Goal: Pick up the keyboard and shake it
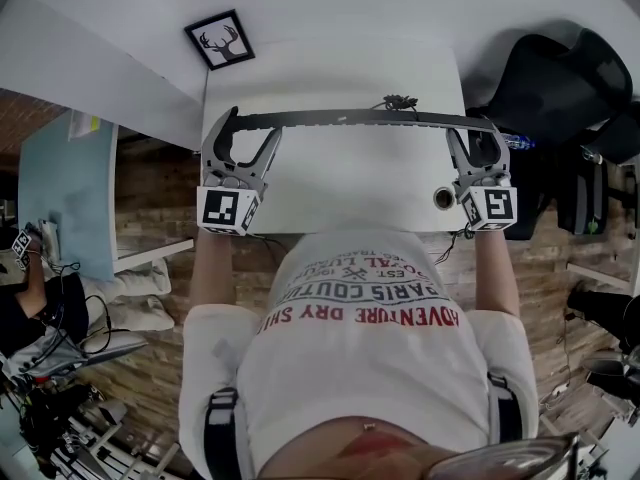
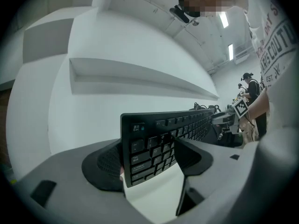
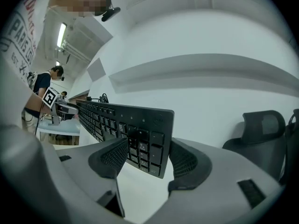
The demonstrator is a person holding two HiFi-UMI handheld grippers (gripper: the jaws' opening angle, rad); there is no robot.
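Head view, nearest first: the person's forearms reach out over the near edge of the white desk (image 1: 340,193), one set of tongs in each hand. The left tongs (image 1: 243,128) are closed on the left end of the keyboard (image 1: 360,119). The right tongs (image 1: 472,133) are closed on its right end. In the left gripper view the ribbed pads (image 2: 108,164) press on either side of the Esc corner. The right gripper view shows the same clamp across the numeric-pad end.

The keyboard hangs between the two tongs, turned up on its long edge, so from above it shows only as a thin dark strip. It looks to be clear of the desk, with white desktop showing beneath it in both gripper views. A cable (image 1: 400,101) bunches at its far edge. Beyond the desk lie a framed deer picture (image 1: 220,38) and, to the right, a black chair (image 1: 560,88).

The pick-up seems done, and the shaking is the step in hand. That calls for both tongs to move together with a firm grip, so neither end slips or twists, and with enough slack in the cable.
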